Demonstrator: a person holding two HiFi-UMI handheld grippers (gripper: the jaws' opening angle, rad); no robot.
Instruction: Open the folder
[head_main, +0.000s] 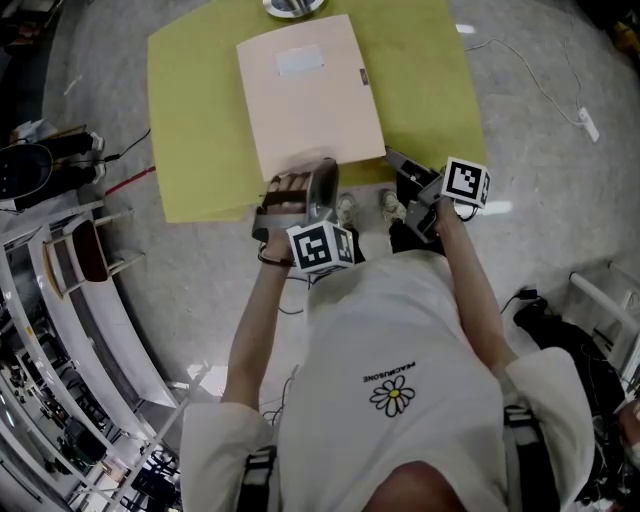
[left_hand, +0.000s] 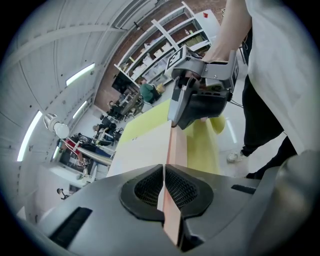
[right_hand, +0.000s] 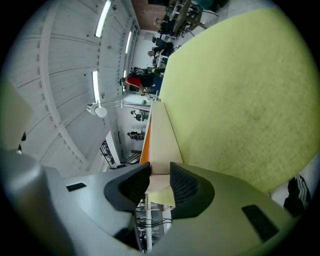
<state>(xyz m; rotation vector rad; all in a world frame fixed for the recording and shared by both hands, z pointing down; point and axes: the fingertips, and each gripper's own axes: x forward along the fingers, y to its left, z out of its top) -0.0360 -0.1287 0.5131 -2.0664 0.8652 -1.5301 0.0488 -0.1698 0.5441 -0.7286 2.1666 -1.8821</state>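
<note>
You are clamping the left claw (left_hand: 164, 192) on the folder's (head_main: 305, 90) thin near edge and the right claw (right_hand: 159, 186) on its corner. Ahead of both claws the folder is lying closed on the bench (head_main: 195, 100), so the opening itself is yet to come.

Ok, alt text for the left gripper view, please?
The left gripper is shut on the thin near edge of a cream folder lying on a yellow-green table. Farther along that edge, the right gripper grips it too.
</note>
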